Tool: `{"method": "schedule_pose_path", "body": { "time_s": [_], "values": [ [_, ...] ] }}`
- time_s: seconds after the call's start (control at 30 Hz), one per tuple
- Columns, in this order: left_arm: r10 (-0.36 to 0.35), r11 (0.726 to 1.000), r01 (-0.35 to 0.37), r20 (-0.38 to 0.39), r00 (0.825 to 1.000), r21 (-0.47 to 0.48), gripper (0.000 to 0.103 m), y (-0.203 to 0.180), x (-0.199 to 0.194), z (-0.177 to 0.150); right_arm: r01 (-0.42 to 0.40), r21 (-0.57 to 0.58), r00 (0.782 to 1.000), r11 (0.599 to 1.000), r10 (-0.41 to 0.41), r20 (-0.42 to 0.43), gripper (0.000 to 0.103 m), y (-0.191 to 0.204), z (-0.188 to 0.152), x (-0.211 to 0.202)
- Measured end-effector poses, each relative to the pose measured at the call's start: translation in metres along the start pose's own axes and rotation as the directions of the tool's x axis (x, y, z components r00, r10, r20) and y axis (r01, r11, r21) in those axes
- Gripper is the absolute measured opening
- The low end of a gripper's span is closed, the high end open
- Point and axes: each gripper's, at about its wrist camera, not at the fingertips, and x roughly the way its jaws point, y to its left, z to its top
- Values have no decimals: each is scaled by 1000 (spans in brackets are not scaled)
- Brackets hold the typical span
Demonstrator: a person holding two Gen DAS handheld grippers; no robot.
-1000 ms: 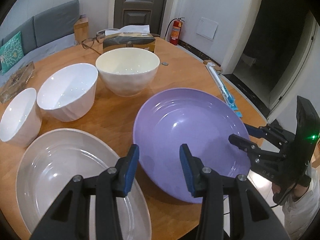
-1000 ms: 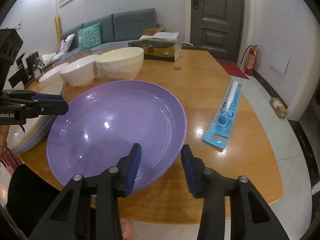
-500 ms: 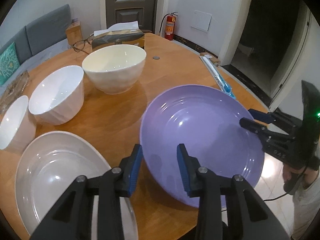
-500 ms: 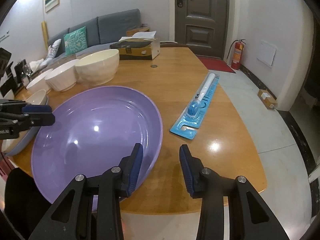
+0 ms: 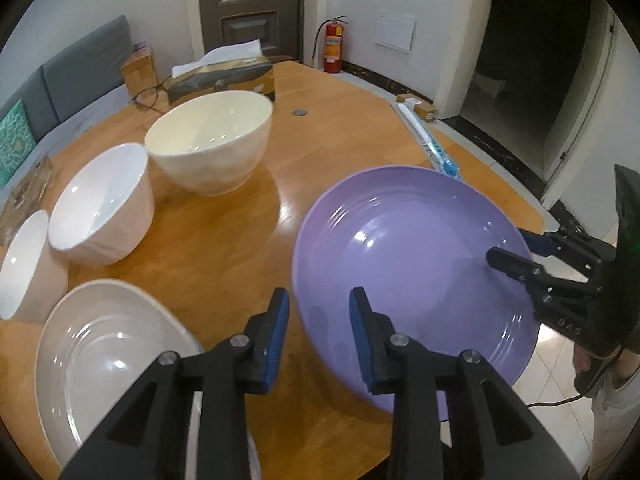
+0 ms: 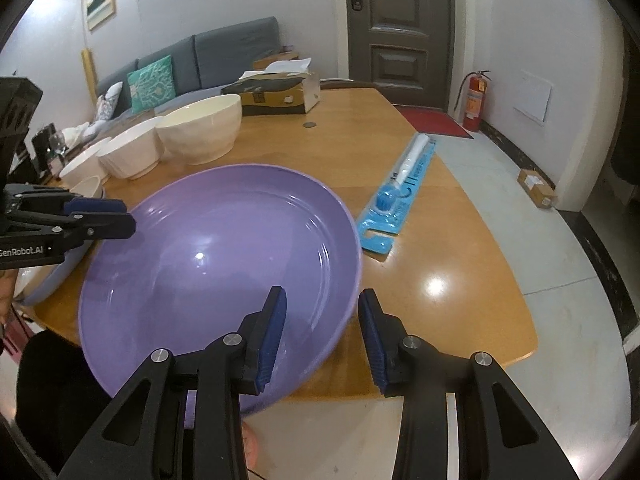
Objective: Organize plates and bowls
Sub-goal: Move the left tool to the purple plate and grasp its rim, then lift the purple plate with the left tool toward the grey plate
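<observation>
Wooden and rounded, the table [image 6: 460, 264] fills most of both views, with a grey sofa [image 6: 208, 60] and a dark door [image 6: 394, 32] behind it and a red fire extinguisher [image 5: 332, 46] by the wall.

On the near part of the table sits the purple plate [image 6: 224, 264], large and shallow, its near rim reaching past the table edge. The right gripper [image 6: 322, 340] straddles that rim from the right-hand side: one blue-padded finger lies over the plate's inside, the other outside it, with a clear gap between pads and plate, so the jaws are spread and not clamping. From the left wrist view the same gripper [image 5: 516, 254] shows one finger above the plate's surface and one beyond the rim.

The left gripper [image 5: 318, 340] hovers at the plate's opposite edge, jaws likewise apart and holding nothing; the plate's rim runs between its 2 pads.

Beside it lies a pale oval plate [image 5: 104, 360], close to the purple one but not touching. Behind stand 3 bowls in a row: a small white bowl [image 5: 22, 264], a medium white bowl [image 5: 104, 204] and a large cream bowl [image 5: 212, 144], each just beside the next. A tissue box [image 5: 224, 76] sits behind the cream bowl, and a packaged blue brush [image 6: 404, 184] lies to the right of the purple plate.
</observation>
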Motion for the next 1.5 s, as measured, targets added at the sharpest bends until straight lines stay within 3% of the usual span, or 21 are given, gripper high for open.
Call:
{"method": "schedule_pose_path", "body": {
  "time_s": [0.17,0.23,0.53,0.83,1.5],
  "values": [
    [-16,1000,16,-27,1000,-16,28,0,6,-6,-7,-7,1000,1000,7,-2,32,2,-2,-4],
    [-16,1000,15,-36,999,-15,21,-1,11,-7,-1,-13,1000,1000,1,-5,32,4,-2,-4],
    [10,1000,-10,-37,999,-11,16,1,19,-6,-5,-16,1000,1000,5,-14,29,6,-3,0],
    [6,1000,-7,-32,999,-8,16,1,17,-6,11,-28,1000,1000,-12,-13,28,10,-2,0],
    [24,999,-22,83,996,-27,16,10,-38,-5,21,-67,997,998,-16,70,28,24,26,-31]
  ]
}}
